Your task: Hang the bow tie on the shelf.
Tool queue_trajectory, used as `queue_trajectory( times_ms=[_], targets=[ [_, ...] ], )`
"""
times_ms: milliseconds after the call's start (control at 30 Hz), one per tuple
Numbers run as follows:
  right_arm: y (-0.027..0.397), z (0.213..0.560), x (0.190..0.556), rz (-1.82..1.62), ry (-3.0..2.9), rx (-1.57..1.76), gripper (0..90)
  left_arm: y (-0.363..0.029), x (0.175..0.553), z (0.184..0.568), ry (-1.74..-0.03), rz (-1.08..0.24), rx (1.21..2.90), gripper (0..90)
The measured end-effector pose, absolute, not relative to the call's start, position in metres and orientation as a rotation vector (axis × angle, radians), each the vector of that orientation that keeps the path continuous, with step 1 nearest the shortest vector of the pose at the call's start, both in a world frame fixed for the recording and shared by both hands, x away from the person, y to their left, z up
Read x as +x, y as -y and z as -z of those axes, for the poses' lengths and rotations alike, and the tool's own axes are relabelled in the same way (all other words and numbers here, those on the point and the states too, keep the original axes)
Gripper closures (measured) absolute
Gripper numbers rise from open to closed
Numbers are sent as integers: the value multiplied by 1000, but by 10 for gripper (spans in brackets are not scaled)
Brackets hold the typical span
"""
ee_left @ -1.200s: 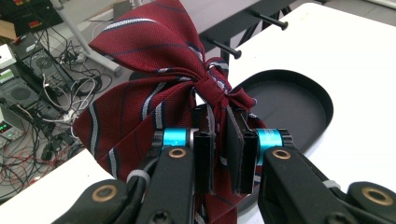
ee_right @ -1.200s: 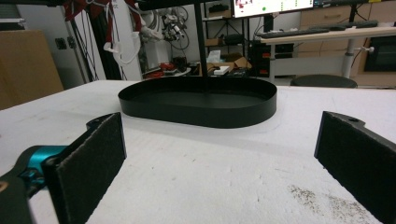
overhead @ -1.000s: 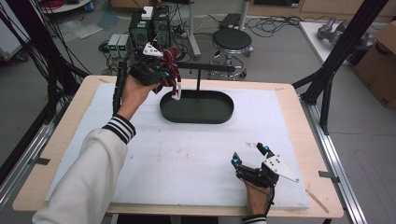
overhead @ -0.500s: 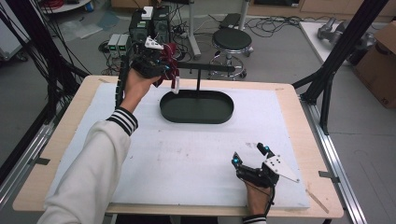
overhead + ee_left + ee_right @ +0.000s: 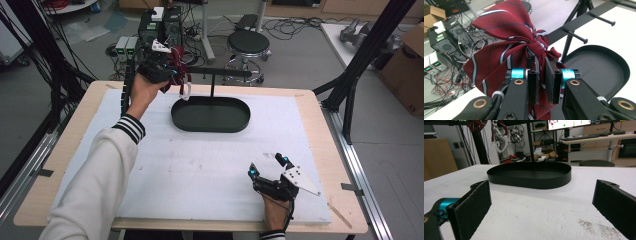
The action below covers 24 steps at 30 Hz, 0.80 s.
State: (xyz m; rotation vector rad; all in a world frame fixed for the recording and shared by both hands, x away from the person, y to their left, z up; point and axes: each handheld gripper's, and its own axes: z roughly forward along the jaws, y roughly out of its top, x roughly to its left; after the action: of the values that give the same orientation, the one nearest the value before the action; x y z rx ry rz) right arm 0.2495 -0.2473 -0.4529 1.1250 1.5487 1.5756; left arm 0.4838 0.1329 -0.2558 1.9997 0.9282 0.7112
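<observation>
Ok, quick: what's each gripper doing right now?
Left gripper: shut on the red striped bow tie.
Right gripper: open, holding nothing, low over the table.

White sleeve (image 5: 95,185), black-and-white striped cuff. Left gripper (image 5: 541,75): black jaws, teal collars, brass screws. Right gripper (image 5: 267,166): black, teal tips, grey three-cornered plate.

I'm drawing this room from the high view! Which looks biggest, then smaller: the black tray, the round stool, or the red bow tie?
1. Black tray, biggest.
2. Round stool, though it stands farther away, so it may really be bigger than it looks.
3. Red bow tie, smallest, pinched in the left gripper.
</observation>
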Motion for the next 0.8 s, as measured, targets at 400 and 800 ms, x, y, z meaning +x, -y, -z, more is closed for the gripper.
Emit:
queue_trajectory(
  times_ms=[400, 800],
  targets=[
    [247, 453, 249, -1575, -1549, 1129, 9, -143, 484, 268, -964, -732, 1983, 816],
    [247, 453, 250, -1577, -1546, 1122, 9, -144, 484, 286, -998, -735, 1995, 816]
  ],
)
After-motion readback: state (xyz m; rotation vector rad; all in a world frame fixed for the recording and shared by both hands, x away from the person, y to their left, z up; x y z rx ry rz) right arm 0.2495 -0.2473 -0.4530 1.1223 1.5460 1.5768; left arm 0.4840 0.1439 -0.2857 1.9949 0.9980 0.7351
